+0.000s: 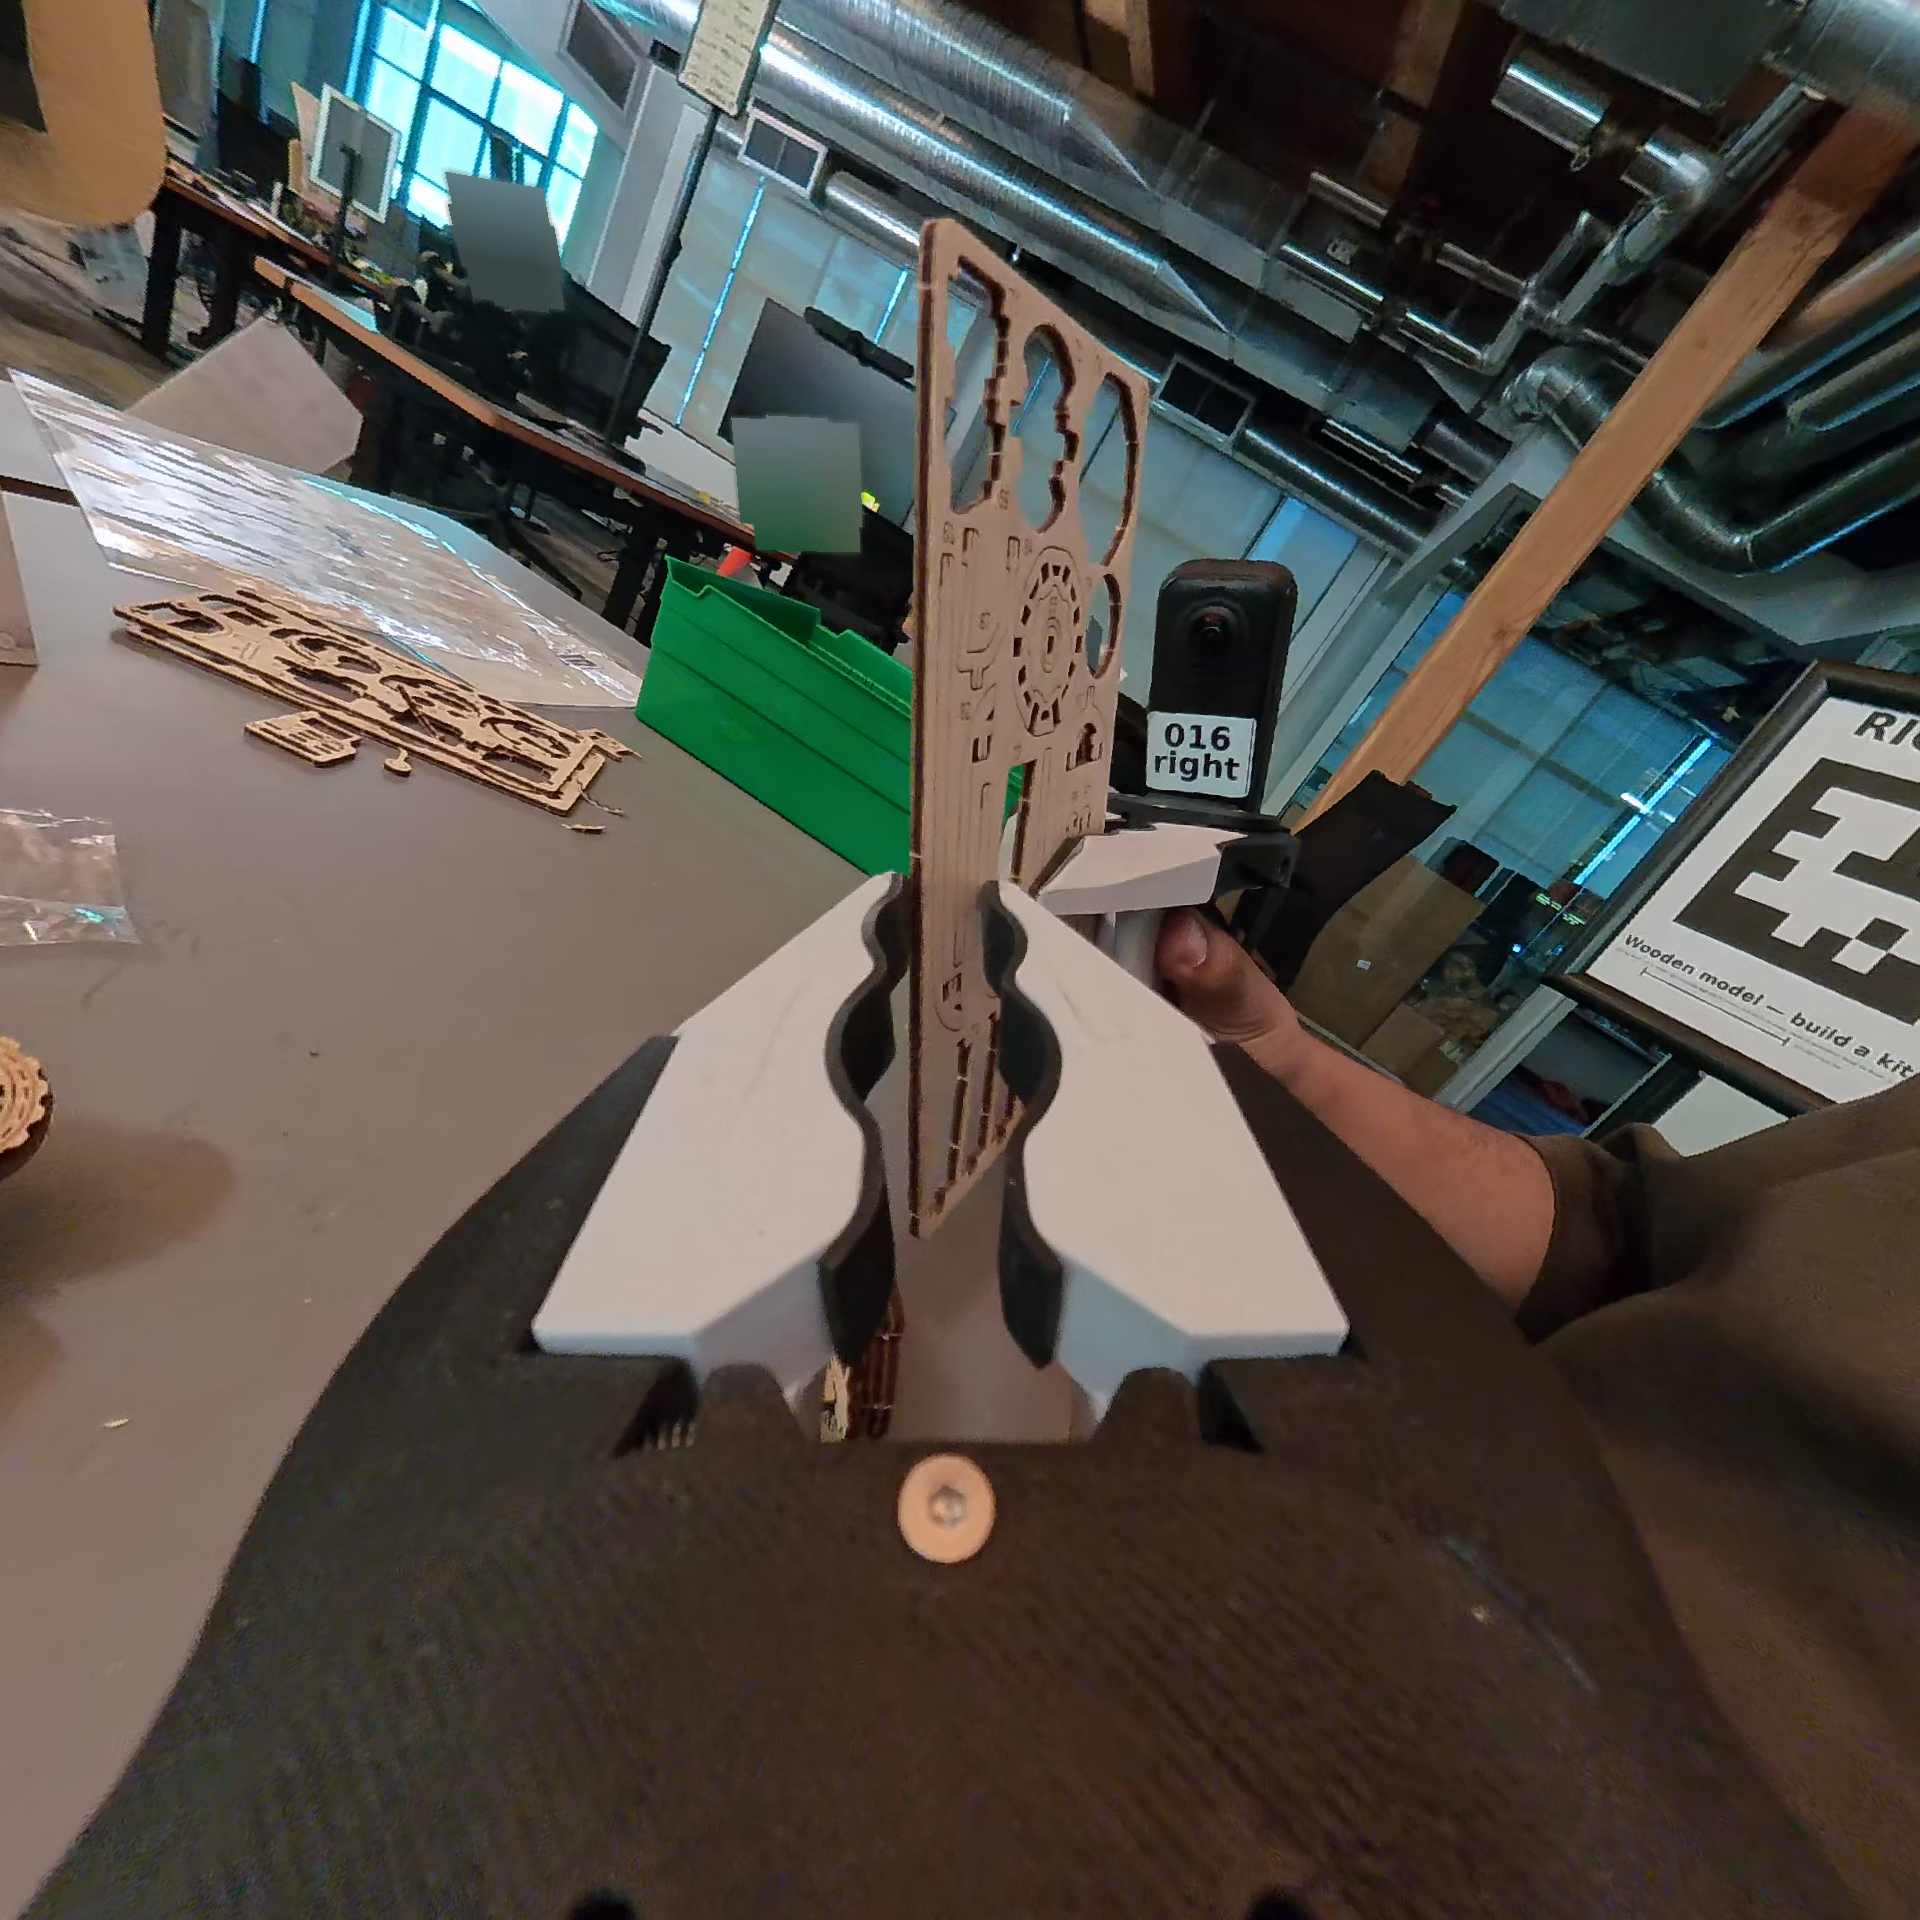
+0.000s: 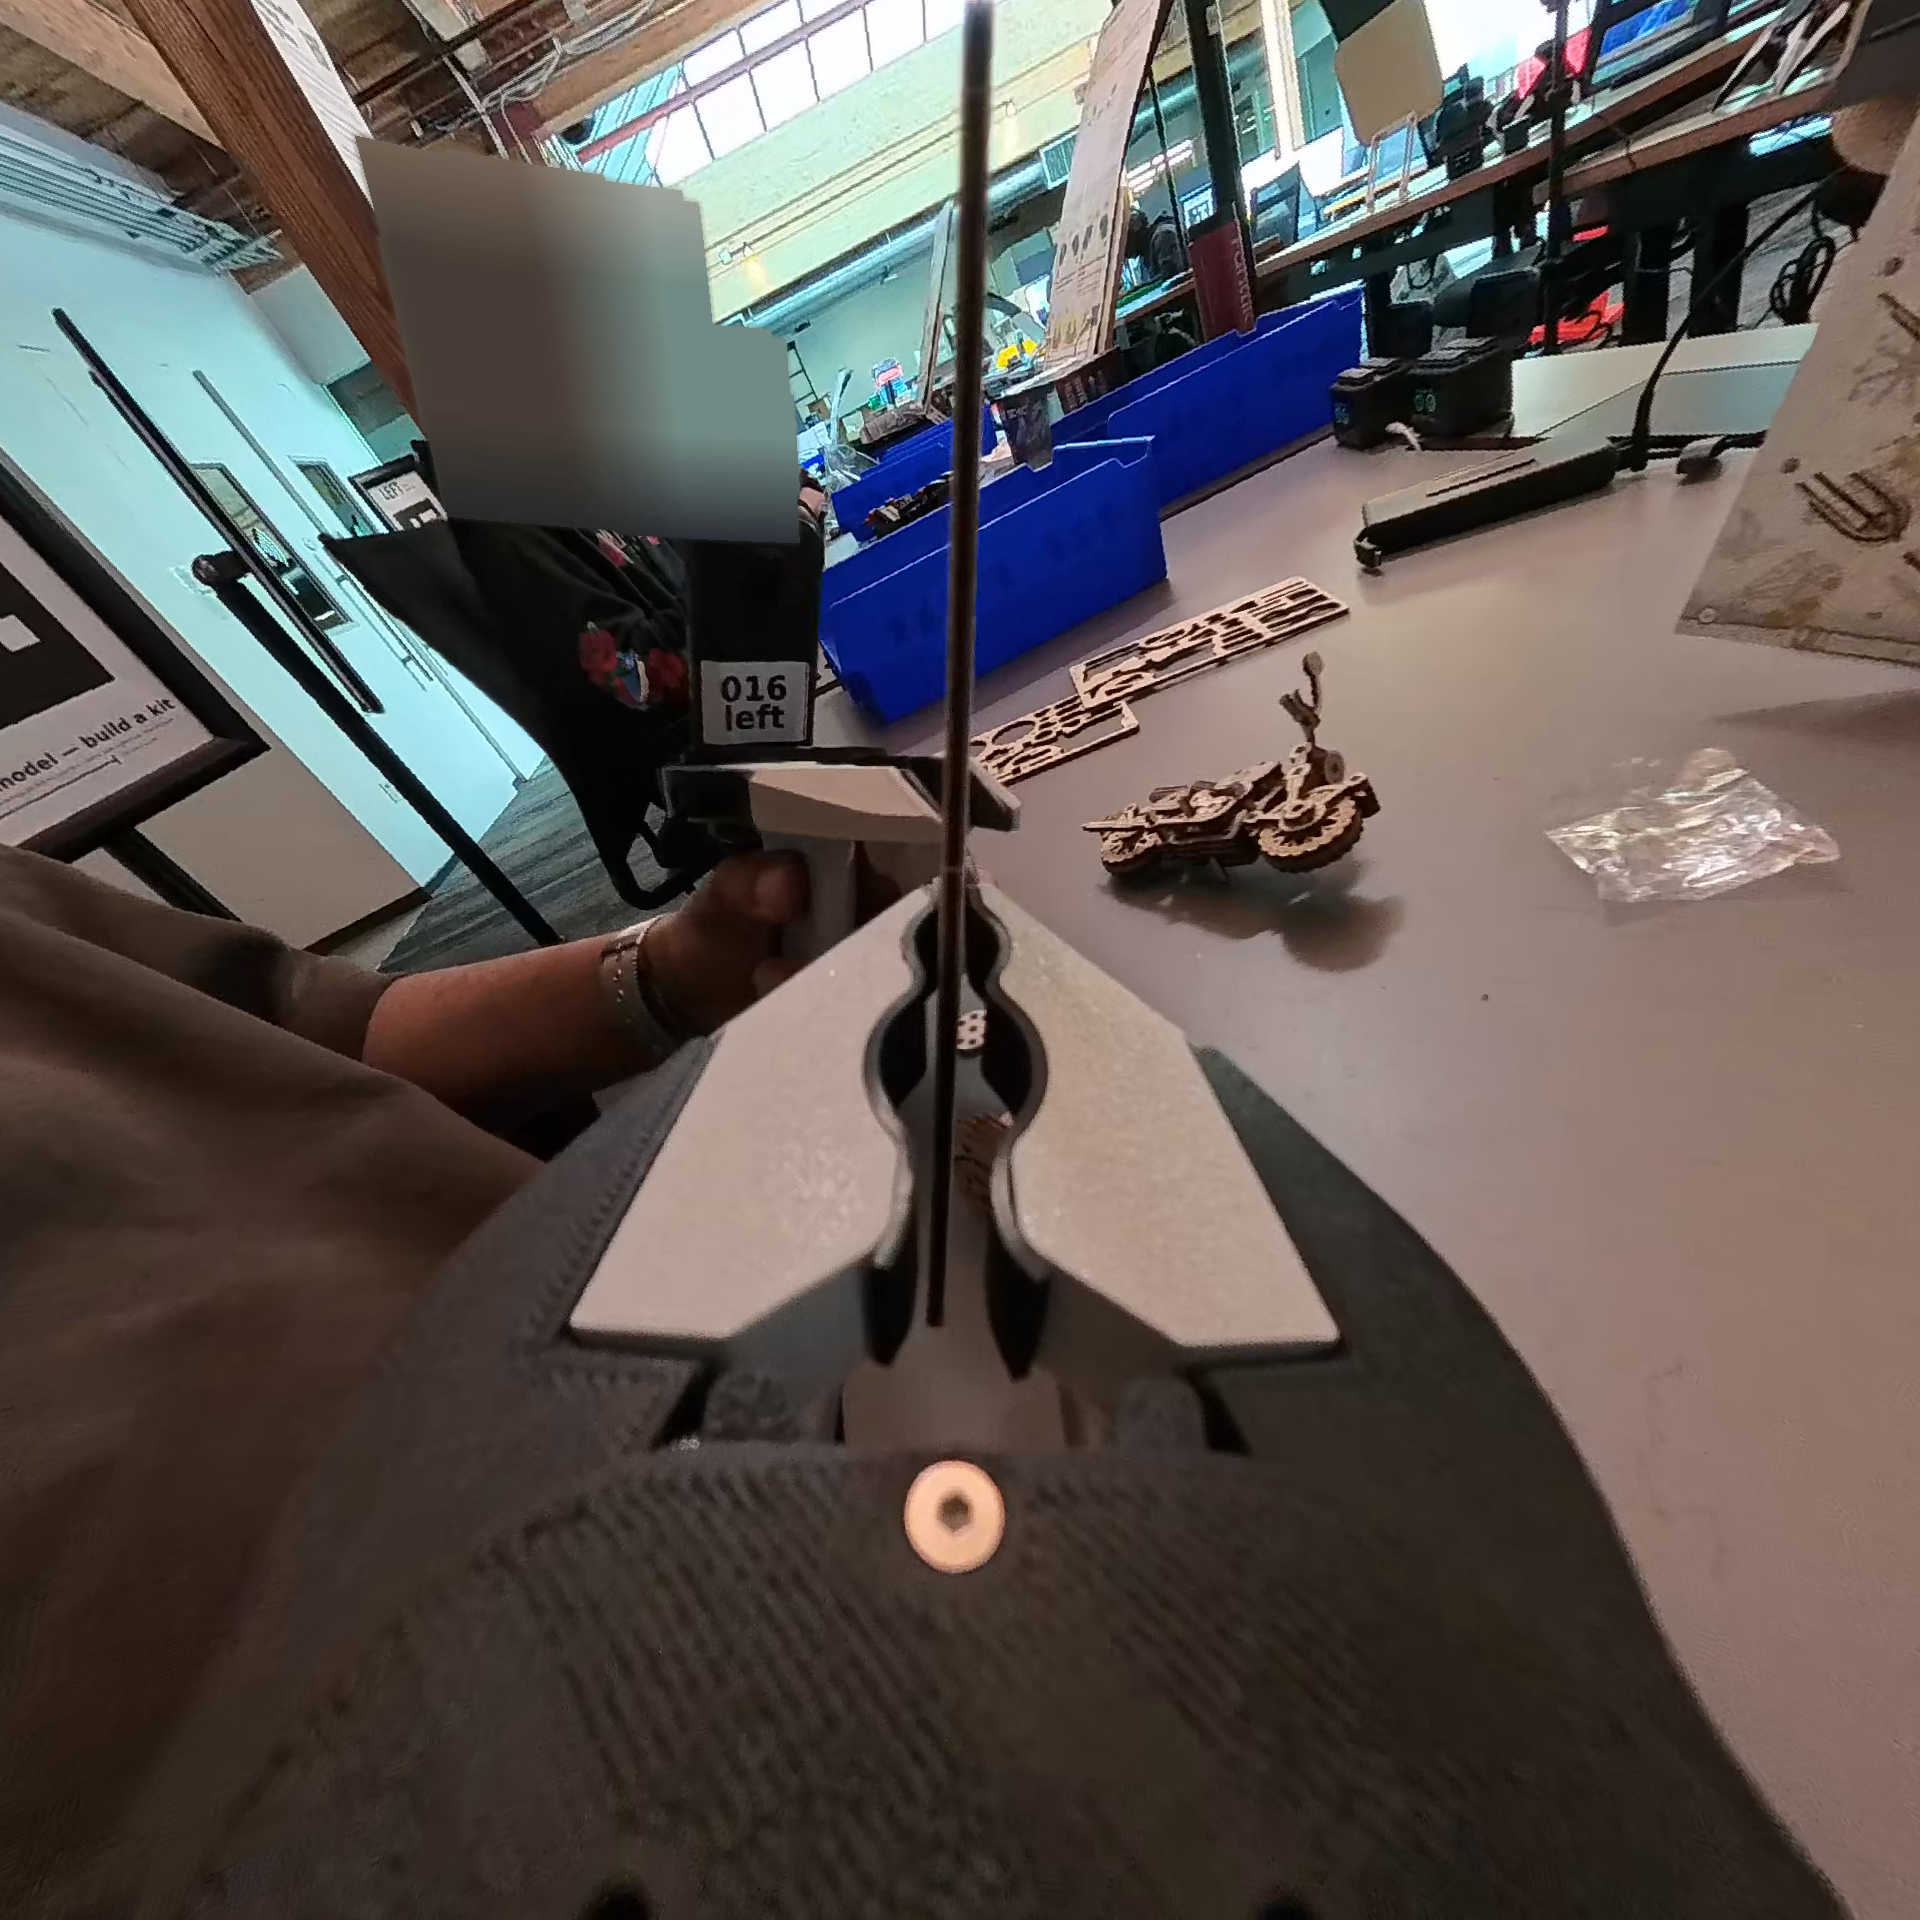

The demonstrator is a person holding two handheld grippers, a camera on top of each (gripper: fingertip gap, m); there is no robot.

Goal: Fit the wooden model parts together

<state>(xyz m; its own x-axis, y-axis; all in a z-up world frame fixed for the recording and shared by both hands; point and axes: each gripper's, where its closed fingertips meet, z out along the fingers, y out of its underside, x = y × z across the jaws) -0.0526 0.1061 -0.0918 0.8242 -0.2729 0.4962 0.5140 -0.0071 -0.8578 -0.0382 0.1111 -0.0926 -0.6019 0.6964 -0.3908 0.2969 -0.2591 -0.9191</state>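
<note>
My two wrist cameras face each other at close range along their tongs — both share the upright wooden sheet, the left broadside, the right edge-on — above the tabletop.

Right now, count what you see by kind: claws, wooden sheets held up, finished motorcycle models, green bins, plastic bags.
Claws: 2 (left claw, right claw)
Held sheet: 1, gripped by both claws
Motorcycle: 1
Green bin: 1
Bag: 1
Total: 6
</note>
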